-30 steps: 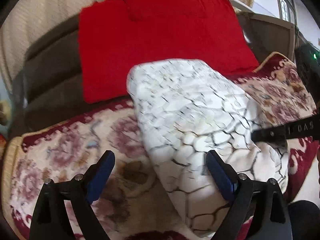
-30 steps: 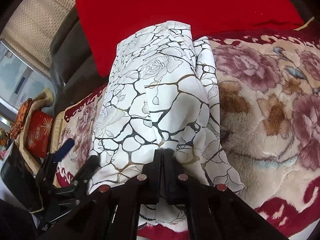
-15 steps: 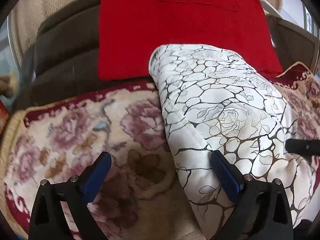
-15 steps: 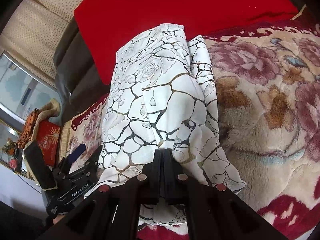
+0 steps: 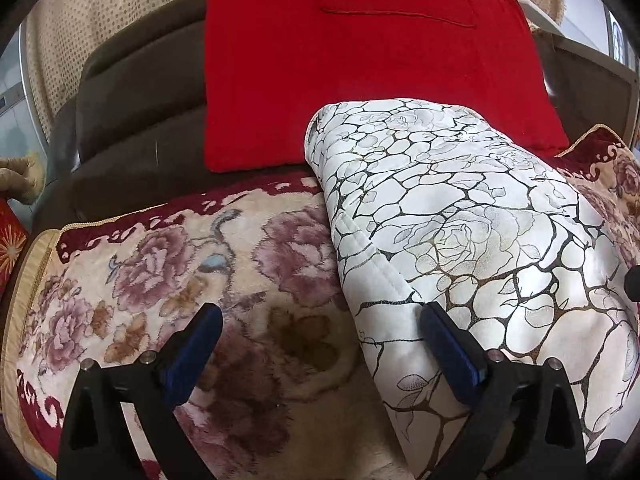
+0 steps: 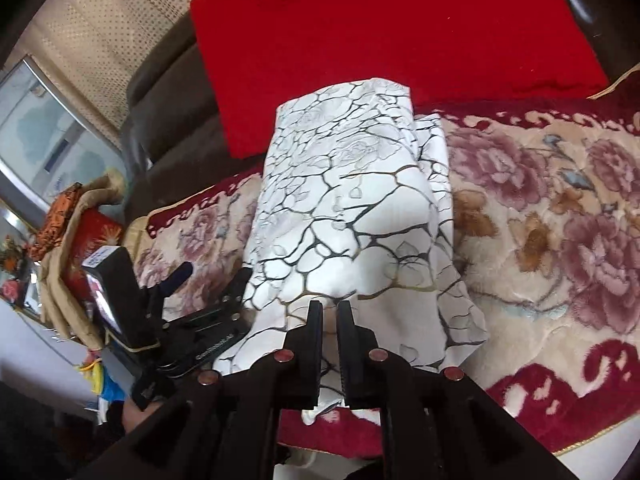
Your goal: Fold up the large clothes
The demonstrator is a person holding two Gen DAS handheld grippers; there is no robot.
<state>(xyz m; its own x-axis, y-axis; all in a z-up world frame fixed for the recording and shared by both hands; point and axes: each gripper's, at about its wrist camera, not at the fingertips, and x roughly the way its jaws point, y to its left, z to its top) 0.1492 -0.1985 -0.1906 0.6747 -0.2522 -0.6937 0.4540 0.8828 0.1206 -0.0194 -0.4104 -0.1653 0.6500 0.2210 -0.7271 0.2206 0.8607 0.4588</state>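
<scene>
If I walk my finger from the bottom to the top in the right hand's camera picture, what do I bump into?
right gripper → white patterned garment → red cushion

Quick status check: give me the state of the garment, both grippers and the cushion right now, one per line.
Garment: folded into a long bundle, lying on the floral blanket.
Left gripper: wide open, holding nothing, at the bundle's left edge.
Right gripper: jaws just opening, a narrow gap, no cloth clamped.
Red cushion: leaning on the sofa back, untouched.
</scene>
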